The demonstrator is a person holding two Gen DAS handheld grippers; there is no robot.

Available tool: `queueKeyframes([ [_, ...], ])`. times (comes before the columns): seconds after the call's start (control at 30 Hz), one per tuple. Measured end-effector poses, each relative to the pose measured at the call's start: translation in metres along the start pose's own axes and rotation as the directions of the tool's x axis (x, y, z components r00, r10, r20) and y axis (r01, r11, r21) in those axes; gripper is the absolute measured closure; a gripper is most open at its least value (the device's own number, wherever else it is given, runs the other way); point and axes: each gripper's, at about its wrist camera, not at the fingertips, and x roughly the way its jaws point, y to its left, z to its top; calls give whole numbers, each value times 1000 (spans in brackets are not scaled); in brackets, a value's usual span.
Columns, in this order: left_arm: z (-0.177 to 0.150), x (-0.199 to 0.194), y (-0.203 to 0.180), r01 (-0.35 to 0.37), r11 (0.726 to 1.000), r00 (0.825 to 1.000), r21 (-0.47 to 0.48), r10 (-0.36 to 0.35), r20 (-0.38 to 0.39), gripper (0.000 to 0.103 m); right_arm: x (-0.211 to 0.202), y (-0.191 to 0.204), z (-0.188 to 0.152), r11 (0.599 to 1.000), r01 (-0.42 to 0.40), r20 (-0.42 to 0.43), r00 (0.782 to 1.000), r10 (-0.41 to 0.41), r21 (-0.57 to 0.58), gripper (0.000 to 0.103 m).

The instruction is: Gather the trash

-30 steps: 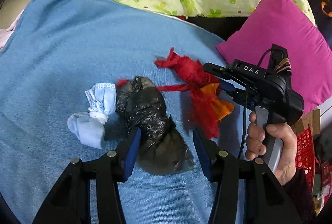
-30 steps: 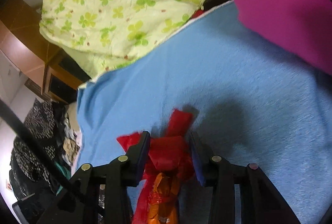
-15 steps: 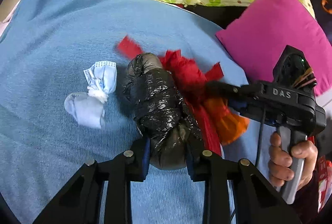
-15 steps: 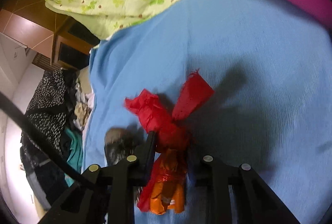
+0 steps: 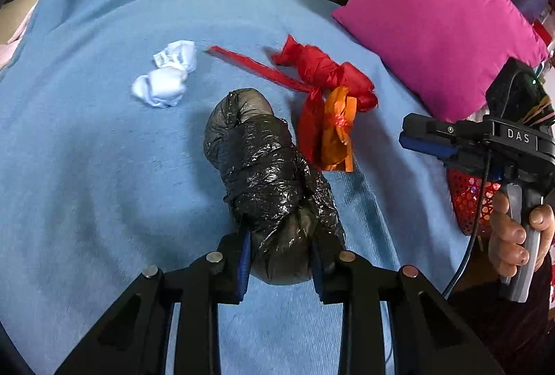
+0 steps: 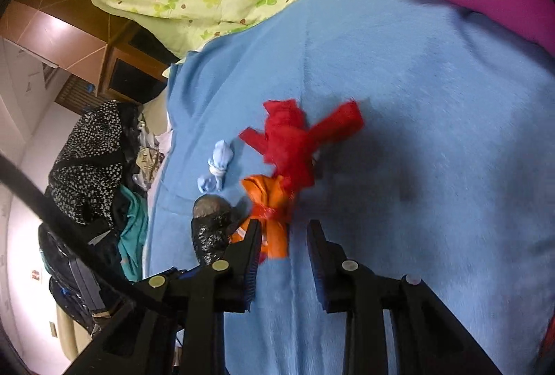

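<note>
A: Step in hand?

B: Pick-up of the first piece of trash. The left gripper (image 5: 281, 257) had its fingers (image 5: 243, 257) pinching the near end of the black plastic bag bundle (image 5: 263, 167). The rest of the bundle stretched forward over the blue blanket (image 5: 104, 167) on the bed.

A: Right gripper (image 6: 282, 257)?

B: Fingers drawn in to their narrowest, apparently on nothing. The red-and-orange bag bundle (image 5: 326, 97) lay on the blanket just beside the black one. In the left wrist view the gripper stood clear of it, so I judged it not held.

A: Other trash?

B: A crumpled blue face mask (image 5: 166, 80) farther up the blanket, apart from both bundles and untouched.

A: Where would it go?

B: Probably the red mesh basket (image 5: 468, 201), partly visible off the bed's edge behind the right hand (image 5: 520, 236). Its opening was hidden.

A: Next move?

B: Carry the black bundle across to that basket, keeping the pinch firm because the slick plastic could slip. The right fingers would need to spread and come back down over the red-and-orange knot.
</note>
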Motion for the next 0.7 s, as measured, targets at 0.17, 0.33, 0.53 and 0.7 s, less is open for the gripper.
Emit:
queueKeyframes([
  [0.17, 7, -18, 12, -37, 999, 998, -11, 38, 46, 57, 3, 11, -1, 999, -49, 35, 998, 49, 16, 34],
  [0.33, 11, -6, 20, -35, 999, 999, -32, 35, 18, 54, 28, 32, 0, 999, -20, 30, 999, 22, -48, 38],
  [0.53, 17, 12, 22, -31, 998, 999, -57, 30, -11, 54, 65, 29, 7, 995, 89, -3, 996, -89, -42, 54],
  [0.7, 19, 21, 24, -28, 997, 1000, -77, 28, -9, 54, 73, 34, 7, 984, 157, 8, 988, -157, -88, 69],
])
